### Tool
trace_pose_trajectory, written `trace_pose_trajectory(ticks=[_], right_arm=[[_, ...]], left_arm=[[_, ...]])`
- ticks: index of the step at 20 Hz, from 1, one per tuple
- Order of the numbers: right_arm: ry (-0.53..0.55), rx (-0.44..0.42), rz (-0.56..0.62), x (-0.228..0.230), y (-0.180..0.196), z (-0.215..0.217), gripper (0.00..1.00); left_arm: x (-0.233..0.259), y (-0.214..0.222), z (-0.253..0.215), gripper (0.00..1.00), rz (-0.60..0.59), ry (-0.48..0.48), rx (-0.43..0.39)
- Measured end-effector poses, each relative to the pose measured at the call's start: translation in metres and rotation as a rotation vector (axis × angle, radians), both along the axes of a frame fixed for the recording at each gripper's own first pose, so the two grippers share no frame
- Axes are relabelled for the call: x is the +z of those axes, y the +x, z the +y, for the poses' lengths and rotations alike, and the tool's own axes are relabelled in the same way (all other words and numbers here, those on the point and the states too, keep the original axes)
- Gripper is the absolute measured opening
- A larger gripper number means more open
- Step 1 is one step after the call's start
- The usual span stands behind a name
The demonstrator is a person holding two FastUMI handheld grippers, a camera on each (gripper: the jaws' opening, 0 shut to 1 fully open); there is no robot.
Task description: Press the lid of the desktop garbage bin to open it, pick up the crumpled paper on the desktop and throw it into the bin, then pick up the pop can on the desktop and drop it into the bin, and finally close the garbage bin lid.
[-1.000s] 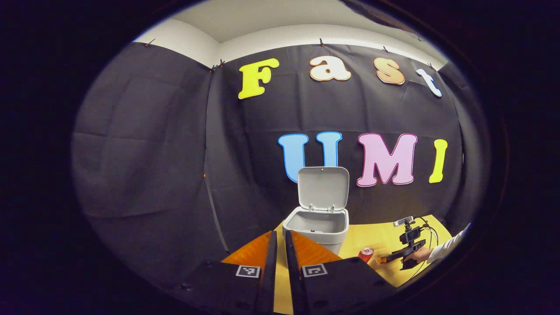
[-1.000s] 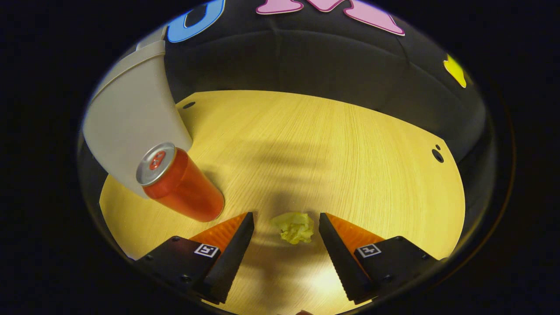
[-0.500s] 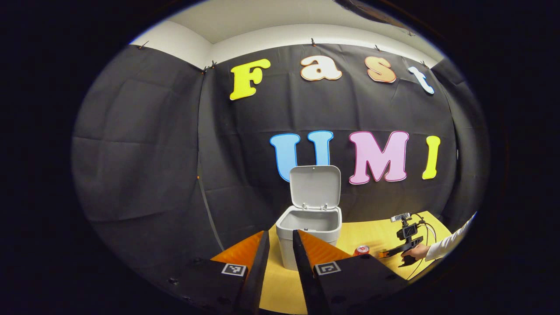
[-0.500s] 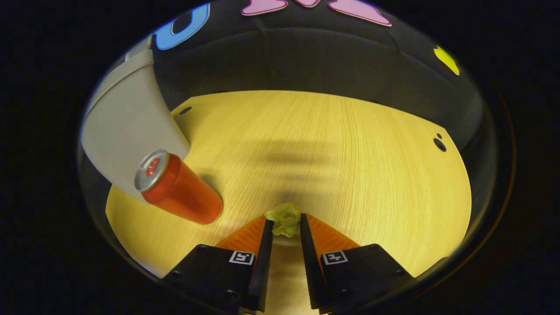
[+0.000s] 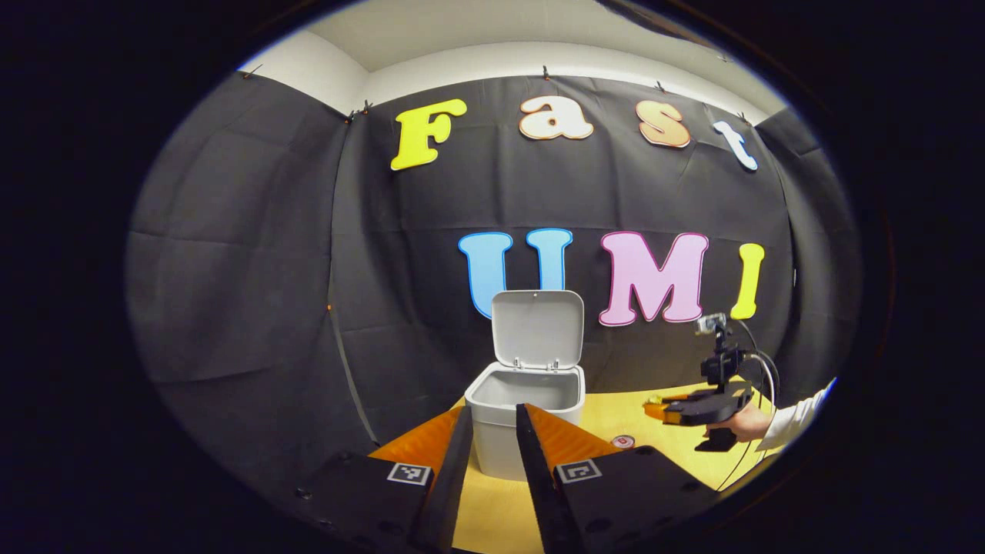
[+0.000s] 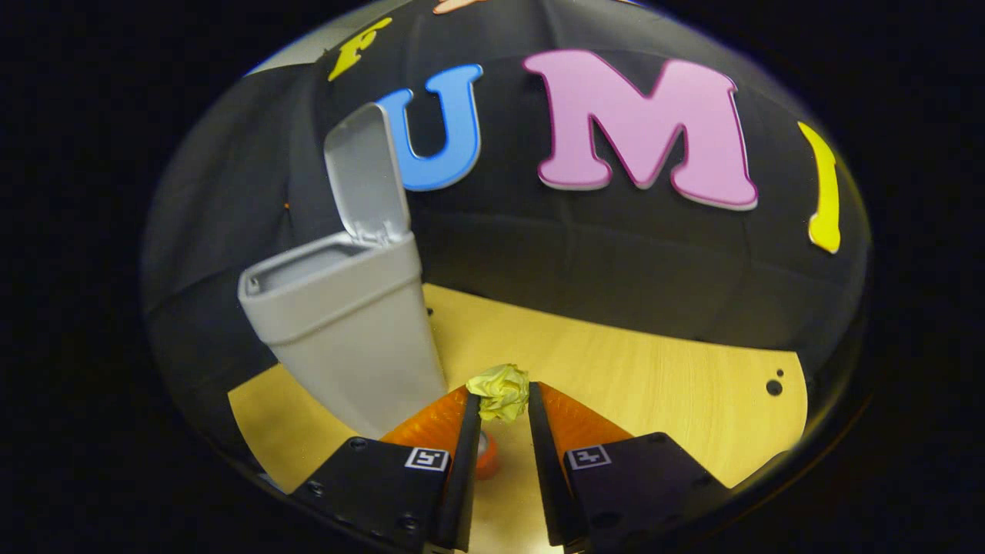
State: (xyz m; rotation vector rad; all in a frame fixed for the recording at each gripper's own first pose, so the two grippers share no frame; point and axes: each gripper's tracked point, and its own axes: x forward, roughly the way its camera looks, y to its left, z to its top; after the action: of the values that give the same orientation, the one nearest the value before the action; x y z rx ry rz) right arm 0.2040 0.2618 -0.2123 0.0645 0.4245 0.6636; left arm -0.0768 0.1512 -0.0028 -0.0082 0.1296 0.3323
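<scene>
Crumpled yellow paper ball (image 6: 502, 391) pinched at the very tips of the right gripper (image 6: 502, 400), lifted clear of the pale wooden desktop (image 6: 654, 385). Grey plastic desktop bin (image 6: 346, 331) to the left and a little farther off, hinged lid (image 6: 365, 177) standing upright, mouth open. Red pop can (image 6: 486, 462) glimpsed on the desk below, between the fingers; from the left gripper view only its top (image 5: 622, 442) visible near the bin (image 5: 523, 415). Left gripper (image 5: 488, 462) held back on the near side, narrowly parted, holding nothing. Right gripper (image 5: 677, 406) and the hand (image 5: 742, 423) holding it seen raised to the right of the bin.

Risks, as judged: shallow tip grip on light paper, so a jolt in transit likely to shake it loose short of the rim; low approach liable to clip the bin wall or tip the can; a knock on the upright lid apt to drop it shut.
</scene>
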Motion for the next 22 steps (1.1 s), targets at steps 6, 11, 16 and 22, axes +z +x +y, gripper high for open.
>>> trace_pose_trajectory(ticks=[6,11,16,22], right_arm=[[0.135,0.119,-0.15,0.098,-0.012,0.037,0.4],[0.151,0.236,-0.147,0.114,-0.032,0.116,0.4],[0.097,0.315,-0.112,0.096,-0.05,0.165,0.4],[0.054,0.319,-0.114,0.089,-0.051,0.178,0.39]], left_arm=[[-0.001,-0.006,0.003,0.45,-0.003,-0.009,0.02],[-0.001,-0.016,0.004,0.45,-0.004,-0.004,0.049],[-0.004,-0.031,0.009,0.45,0.007,0.001,0.084],[-0.012,-0.039,0.011,0.46,0.018,-0.013,0.103]])
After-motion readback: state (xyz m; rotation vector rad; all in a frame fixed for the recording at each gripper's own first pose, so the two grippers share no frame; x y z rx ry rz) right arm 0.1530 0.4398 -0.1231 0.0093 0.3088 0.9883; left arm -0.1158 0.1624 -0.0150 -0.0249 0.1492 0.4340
